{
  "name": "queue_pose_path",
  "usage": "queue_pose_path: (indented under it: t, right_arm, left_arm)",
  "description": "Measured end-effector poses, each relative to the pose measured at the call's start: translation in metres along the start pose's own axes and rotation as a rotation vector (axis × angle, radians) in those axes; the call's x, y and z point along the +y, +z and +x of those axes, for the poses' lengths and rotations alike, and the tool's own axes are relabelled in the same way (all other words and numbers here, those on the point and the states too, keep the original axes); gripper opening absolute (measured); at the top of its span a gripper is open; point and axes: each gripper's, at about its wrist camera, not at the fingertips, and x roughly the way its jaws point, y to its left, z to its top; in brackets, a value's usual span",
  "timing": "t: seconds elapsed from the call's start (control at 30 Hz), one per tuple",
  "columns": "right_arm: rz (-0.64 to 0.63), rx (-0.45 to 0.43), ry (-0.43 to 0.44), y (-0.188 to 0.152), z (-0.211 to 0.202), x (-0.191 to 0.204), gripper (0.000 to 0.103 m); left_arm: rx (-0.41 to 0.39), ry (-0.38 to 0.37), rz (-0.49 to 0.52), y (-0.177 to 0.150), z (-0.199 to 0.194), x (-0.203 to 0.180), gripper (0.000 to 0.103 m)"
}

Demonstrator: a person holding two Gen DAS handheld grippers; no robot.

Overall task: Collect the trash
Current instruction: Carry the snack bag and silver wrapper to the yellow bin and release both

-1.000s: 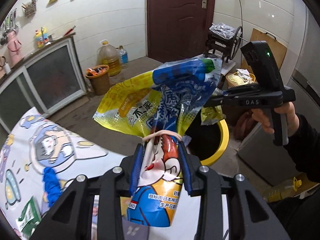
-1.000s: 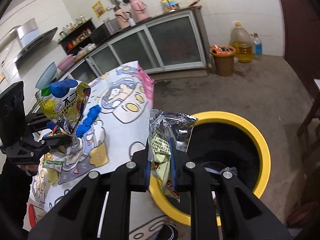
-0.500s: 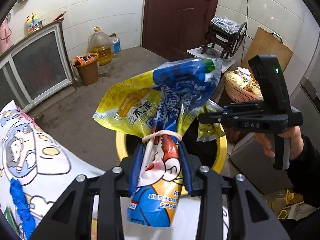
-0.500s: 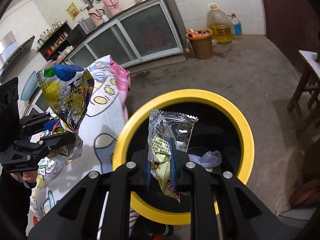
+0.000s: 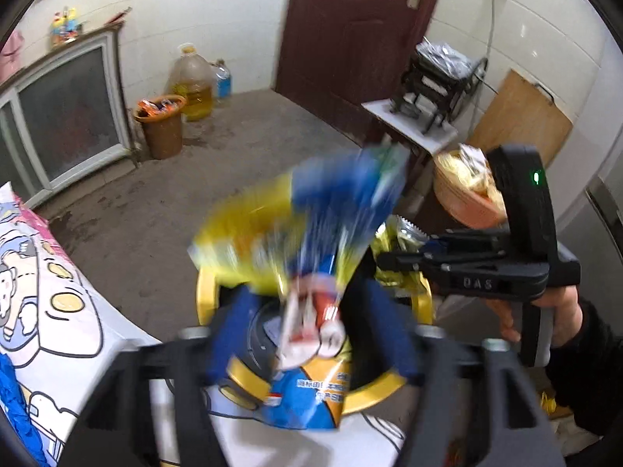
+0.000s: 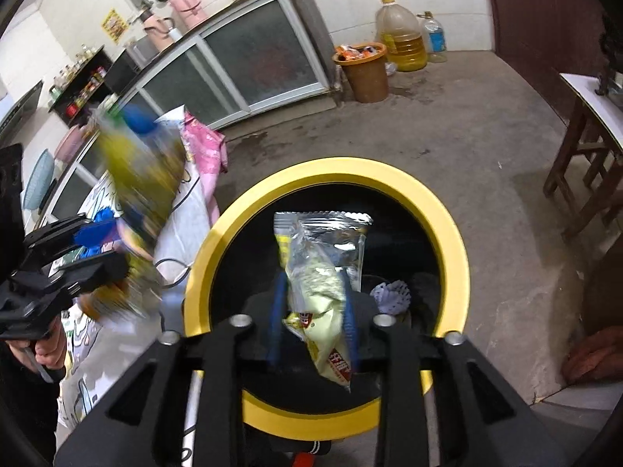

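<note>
A yellow-rimmed black bin (image 6: pixel 447 225) stands on the floor by the table; it also shows in the left wrist view (image 5: pixel 204 292). My left gripper (image 5: pixel 311 334) is open, its blue pads spread wide. The blue and yellow snack bag (image 5: pixel 307 229), blurred, hangs loose between them over the bin. My right gripper (image 6: pixel 311 311) is over the bin mouth with its jaws parted. The silver and pale yellow wrapper (image 6: pixel 319 268) sits loose between the pads. The right gripper also shows in the left wrist view (image 5: pixel 393 262), the left gripper in the right wrist view (image 6: pixel 101 257).
A cartoon-print tablecloth (image 5: pixel 43 311) covers the table at left of the bin. An orange bucket (image 6: pixel 364 72) and oil bottles (image 6: pixel 401 39) stand by the glass cabinet. A wooden stool (image 6: pixel 588 148) is at right. A crumpled tissue (image 6: pixel 391 295) lies inside the bin.
Both grippers have moved further over the bin and opened. The snack bag and the wrapper have come loose from the pads; the snack bag is now blurred with motion.
</note>
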Motion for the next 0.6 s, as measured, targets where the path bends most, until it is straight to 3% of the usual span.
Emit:
queue_pose_path:
  t: [0.3,0.6]
  right_arm:
    - [0.017,-0.038,-0.032,-0.007,-0.025,-0.013,0.046]
    - [-0.039,-0.043,0.005,-0.011,-0.037,0.018,0.046]
  left_arm:
    - [-0.082,0.027,-0.103,0.000,-0.024,0.017,0.078]
    - [-0.131,0.099,-0.164,-0.028,-0.078,0.037,0.078]
